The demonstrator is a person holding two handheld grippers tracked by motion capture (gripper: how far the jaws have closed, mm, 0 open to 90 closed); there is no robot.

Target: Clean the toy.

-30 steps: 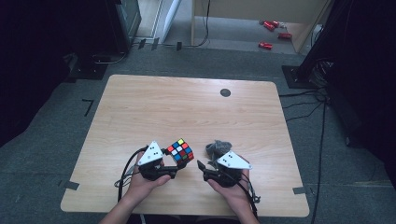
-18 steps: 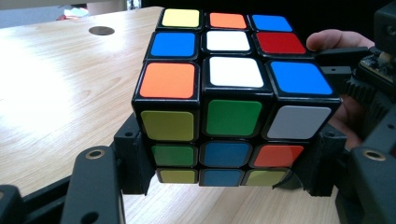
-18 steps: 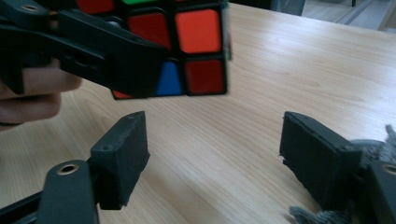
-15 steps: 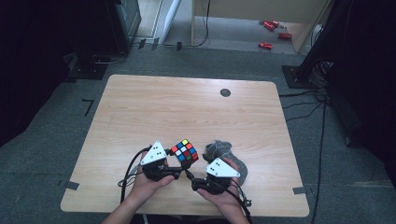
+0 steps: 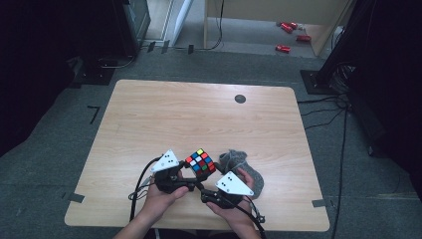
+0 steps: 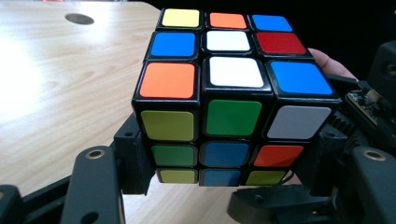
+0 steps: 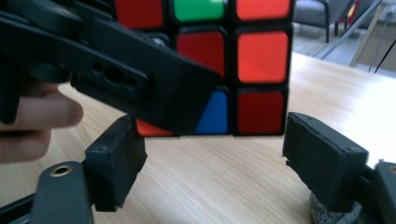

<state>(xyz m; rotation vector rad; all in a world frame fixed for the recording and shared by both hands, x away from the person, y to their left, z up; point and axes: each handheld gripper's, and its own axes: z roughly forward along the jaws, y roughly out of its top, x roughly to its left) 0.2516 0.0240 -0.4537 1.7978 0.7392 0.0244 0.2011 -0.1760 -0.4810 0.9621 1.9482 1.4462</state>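
We are holding the puzzle cube (image 5: 200, 162) in the left tool (image 5: 185, 175), jaws clamped on its two sides, near the front edge of the desk (image 5: 164, 114) around the middle, lifted off the wood. We are bringing the right tool (image 5: 211, 188) up to it; its jaws have just been closing a bit but are standing apart now, pads on either side of the cube's lower layer without pressing, as the right gripper view is showing. Judging progress: the pickup is done, the cube is steadied, and the colours are all scrambled, so the turning of layers is mostly left; the right tool is not yet gripping any layer. Materials: the cube is hard glossy plastic, black frame with square stickers in yellow, orange, blue, white, red and green, edges crisp, faces catching glare. Tool jaws are matte black blocky pads, looking printed. A grey knitted cloth (image 5: 246, 167), soft and bunched, is lying just right of the cube, partly under the right hand (image 5: 234, 209). The desk is pale wood-grain laminate, smooth, with a round dark cable hole (image 5: 240, 98) near the far edge.
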